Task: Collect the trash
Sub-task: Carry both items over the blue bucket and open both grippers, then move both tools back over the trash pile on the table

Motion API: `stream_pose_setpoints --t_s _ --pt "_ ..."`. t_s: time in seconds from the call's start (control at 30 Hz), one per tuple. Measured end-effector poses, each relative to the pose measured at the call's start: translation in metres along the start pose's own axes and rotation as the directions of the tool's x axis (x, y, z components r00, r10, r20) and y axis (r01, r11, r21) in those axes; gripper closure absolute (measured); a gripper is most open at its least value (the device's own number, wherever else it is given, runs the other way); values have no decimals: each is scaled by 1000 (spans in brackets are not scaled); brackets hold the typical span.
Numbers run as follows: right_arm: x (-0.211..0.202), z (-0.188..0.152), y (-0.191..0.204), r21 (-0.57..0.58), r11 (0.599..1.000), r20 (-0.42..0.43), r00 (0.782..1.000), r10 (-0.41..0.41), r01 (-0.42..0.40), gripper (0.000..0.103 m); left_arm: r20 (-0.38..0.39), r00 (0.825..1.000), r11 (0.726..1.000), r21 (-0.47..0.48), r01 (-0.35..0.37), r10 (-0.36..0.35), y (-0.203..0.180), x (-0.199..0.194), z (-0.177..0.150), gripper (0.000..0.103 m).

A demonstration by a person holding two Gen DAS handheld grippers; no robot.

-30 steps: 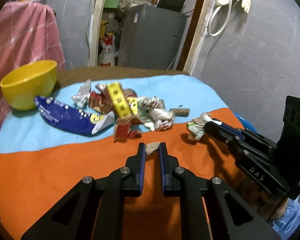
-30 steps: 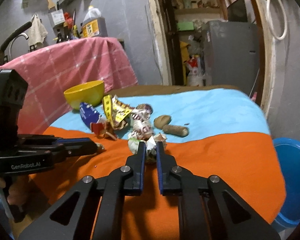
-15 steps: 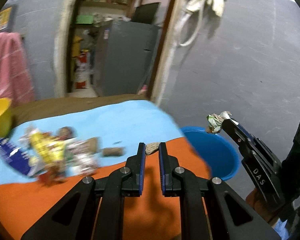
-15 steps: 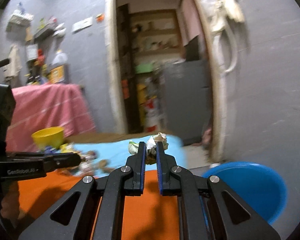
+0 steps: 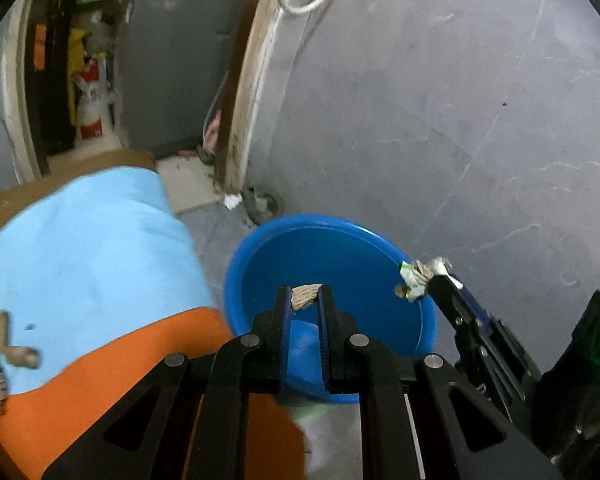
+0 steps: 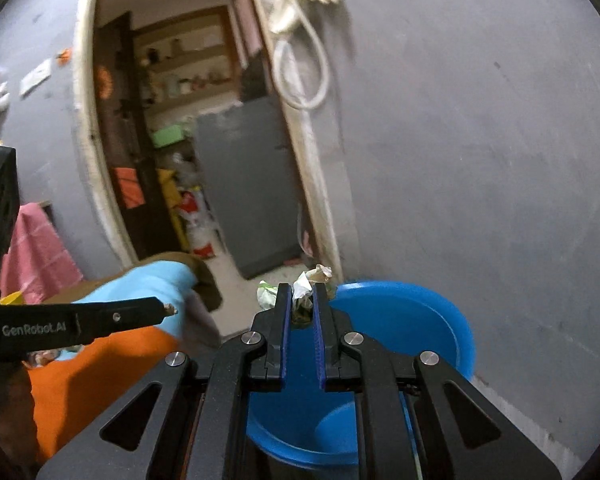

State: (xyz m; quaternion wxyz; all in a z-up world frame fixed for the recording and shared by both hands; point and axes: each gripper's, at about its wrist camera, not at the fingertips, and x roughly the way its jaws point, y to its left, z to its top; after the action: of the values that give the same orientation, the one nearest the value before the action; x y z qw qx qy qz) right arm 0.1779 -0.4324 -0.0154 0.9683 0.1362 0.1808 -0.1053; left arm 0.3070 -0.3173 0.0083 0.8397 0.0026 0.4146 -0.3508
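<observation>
My left gripper (image 5: 305, 297) is shut on a small tan scrap (image 5: 305, 296) and hangs over the blue basin (image 5: 340, 248) on the floor. My right gripper (image 6: 300, 300) is shut on a crumpled white and green wrapper (image 6: 306, 284), held just above the basin's (image 6: 428, 312) near rim. In the left wrist view the right gripper (image 5: 432, 280) comes in from the right with the wrapper (image 5: 416, 276) at its tip, over the basin's right edge. In the right wrist view the left gripper's fingers (image 6: 140, 308) show at the left. The basin looks empty inside.
The table with the orange and light blue cloth (image 5: 88, 264) lies left of the basin, a few scraps (image 5: 4, 344) still at its left edge. A grey wall (image 5: 460, 120) stands close behind the basin. A doorway (image 6: 172, 140) with a grey cabinet opens at the back.
Both grippers have swung right, away from the trash pile on the table, to the blue basin on the floor. Each still holds its piece.
</observation>
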Motion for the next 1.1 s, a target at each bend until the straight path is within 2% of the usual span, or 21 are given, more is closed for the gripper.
stream_pose_setpoints --t_s 0.27,0.33,0.37,0.43,0.53,0.63,0.73,0.8,0.87,0.93,0.97,1.03,1.07,1.1 --pt "7 -7 -33 81 996 -85 996 -30 36 92 -78 997 999 -54 -3 -1 9 47 10 91" --pt "9 -4 -34 89 995 -99 994 -36 45 86 -81 997 998 -57 -2 -3 5 40 3 84" --pt "9 -4 -36 96 994 -101 994 -36 46 79 -79 997 998 -63 1 -6 7 41 3 83" --pt "7 -2 -36 106 993 -96 995 -37 47 77 -74 997 998 -70 7 -12 10 32 -1 80" --pt "4 0 -37 106 993 -83 995 -48 56 77 -54 998 998 -67 9 -12 8 21 -2 73" --pt "6 4 -34 99 993 -65 996 -57 63 71 -18 1000 998 -57 2 -3 5 3 -5 70" --pt "0 7 -26 80 995 -16 998 -54 55 62 35 999 999 -49 -22 24 10 -19 -9 65" --pt "-6 10 -18 63 997 23 999 -46 44 52 80 995 997 -54 -49 53 16 -34 -11 59" --pt "-12 13 -10 37 999 64 997 -37 34 48 128 988 995 -70 -76 84 23 -50 -14 52" --pt "-18 15 1 11 1000 105 994 -17 16 39 180 976 990 -90 -108 123 31 -70 -19 44" --pt "-21 15 6 2 1000 121 993 -6 6 29 207 967 986 -101 -129 148 36 -80 -21 41" --pt "-27 17 16 -13 1000 160 987 24 -22 22 263 941 975 -124 -185 212 45 -102 -29 23" --pt "-31 17 21 -21 999 178 983 38 -34 18 288 928 970 -134 -205 236 47 -112 -32 18" --pt "-35 19 28 -29 998 199 979 53 -49 12 323 908 962 -148 -230 267 51 -125 -38 12"
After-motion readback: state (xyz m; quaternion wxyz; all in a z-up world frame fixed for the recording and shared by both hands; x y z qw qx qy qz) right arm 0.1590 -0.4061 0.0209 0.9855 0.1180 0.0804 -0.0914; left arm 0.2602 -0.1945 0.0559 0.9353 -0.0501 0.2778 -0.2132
